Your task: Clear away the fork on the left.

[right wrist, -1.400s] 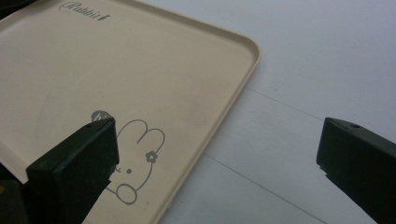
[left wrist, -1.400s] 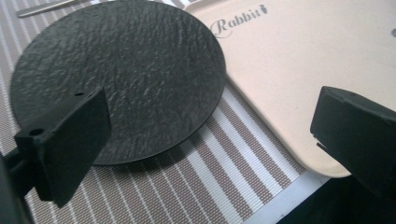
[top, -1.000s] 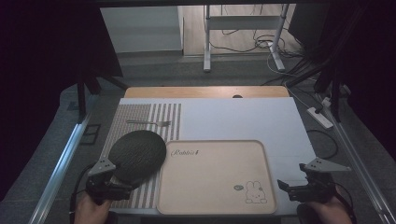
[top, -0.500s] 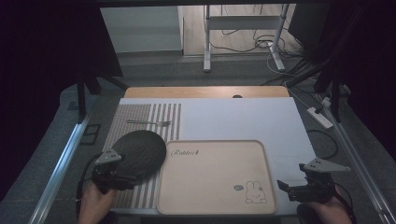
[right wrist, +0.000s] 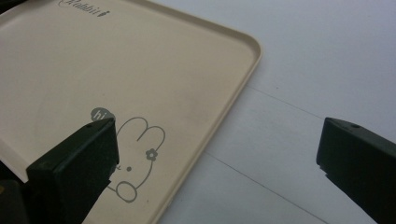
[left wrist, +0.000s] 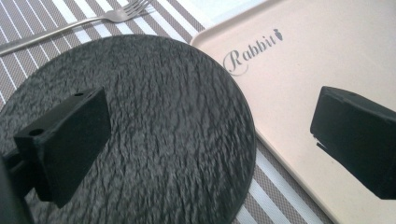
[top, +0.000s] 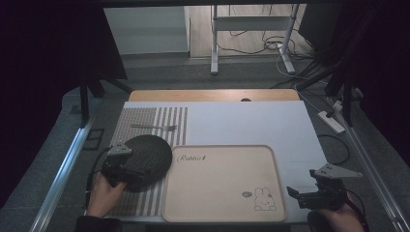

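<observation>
Left tool (top: 126, 170) splayed wide over black plate (left wrist: 154, 126)

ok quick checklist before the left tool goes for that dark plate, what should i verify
1. Left tool open: ok, its jaws stand wide apart over the plate.
2. Plate free of other things: ok, nothing lies on it.
3. Fork out of the way: ok, it lies apart, beyond the plate on the striped mat.
4. Tray ready to receive: ok, bare inside, right beside the plate.
5. Right tool clear: ok, open and off the tray's right edge.
6. Jaws around the plate's rim: cannot tell.
</observation>
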A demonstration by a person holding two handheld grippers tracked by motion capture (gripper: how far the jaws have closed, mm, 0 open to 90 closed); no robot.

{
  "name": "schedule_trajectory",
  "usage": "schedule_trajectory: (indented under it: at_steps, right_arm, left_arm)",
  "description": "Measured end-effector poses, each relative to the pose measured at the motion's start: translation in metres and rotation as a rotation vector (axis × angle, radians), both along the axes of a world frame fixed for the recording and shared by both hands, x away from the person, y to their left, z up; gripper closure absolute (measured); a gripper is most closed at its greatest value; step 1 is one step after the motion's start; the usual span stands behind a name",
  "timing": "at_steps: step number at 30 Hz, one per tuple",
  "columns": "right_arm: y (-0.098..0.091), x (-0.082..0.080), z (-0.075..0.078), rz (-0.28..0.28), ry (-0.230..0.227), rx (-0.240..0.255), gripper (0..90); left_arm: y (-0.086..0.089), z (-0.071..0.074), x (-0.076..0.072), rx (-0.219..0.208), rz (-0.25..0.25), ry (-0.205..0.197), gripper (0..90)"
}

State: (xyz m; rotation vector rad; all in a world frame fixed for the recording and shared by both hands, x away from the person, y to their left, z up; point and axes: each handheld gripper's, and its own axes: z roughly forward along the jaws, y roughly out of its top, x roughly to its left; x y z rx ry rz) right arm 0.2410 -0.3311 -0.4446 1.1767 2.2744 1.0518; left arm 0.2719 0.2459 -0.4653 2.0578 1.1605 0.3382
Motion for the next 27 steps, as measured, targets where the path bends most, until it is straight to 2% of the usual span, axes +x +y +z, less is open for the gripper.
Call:
schedule_trajectory:
  at_steps: [8,11,17,27]
  right_arm:
    - [0.0,0.0,0.0,0.0,0.001,0.001,0.0]
    - [0.0,0.0,0.0,-0.001,0.001,0.001,0.0]
    - [0.0,0.0,0.0,-0.002,0.003,0.0,0.0]
    - [0.0,0.001,0.0,-0.001,0.005,0.002,0.0]
  left_arm:
    - [0.006,0.002,0.024,0.0,0.026,0.019,0.0]
    - [0.008,0.0,0.033,-0.002,0.035,0.04,0.0]
    - [0.009,-0.004,0.051,0.018,0.039,0.064,0.0]
    - [0.012,-0.008,0.083,0.026,0.096,0.093,0.0]
